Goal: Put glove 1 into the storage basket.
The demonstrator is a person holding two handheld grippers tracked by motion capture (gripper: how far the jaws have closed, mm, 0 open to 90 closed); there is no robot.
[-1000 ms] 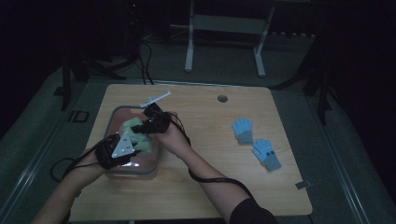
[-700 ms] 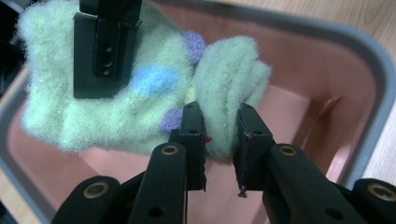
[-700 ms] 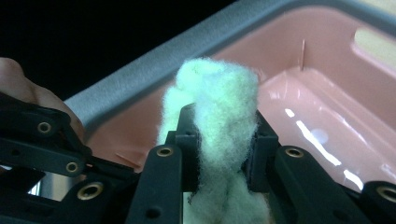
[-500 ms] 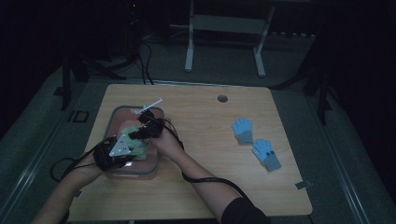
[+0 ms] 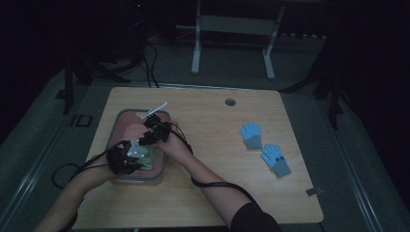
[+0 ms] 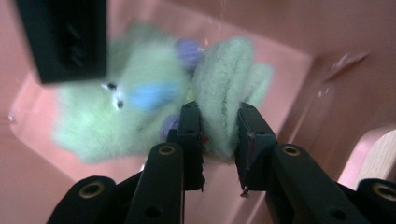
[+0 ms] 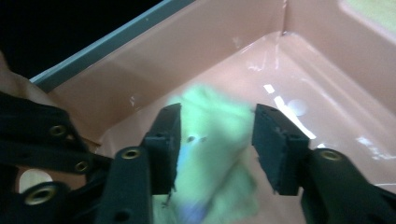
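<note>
Both claws, left claw (image 6: pixel 218 140) and right claw (image 7: pixel 212 144), are matte black with brass-ringed screw holes.

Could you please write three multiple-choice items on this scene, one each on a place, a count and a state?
1. Where do the green gloves lie?
A. in the pink bin
B. on the bare table top
C. on the floor

2. How many blue gloves lie on the table?
A. one
B. two
C. four

3. How does the left gripper stand?
A. wide open over the table
B. shut on nothing
C. shut on a green glove

Key: 1 A, pink walls surround them; 2 B, two lie at the right; 3 C, its jaws pinch green fabric.
</note>
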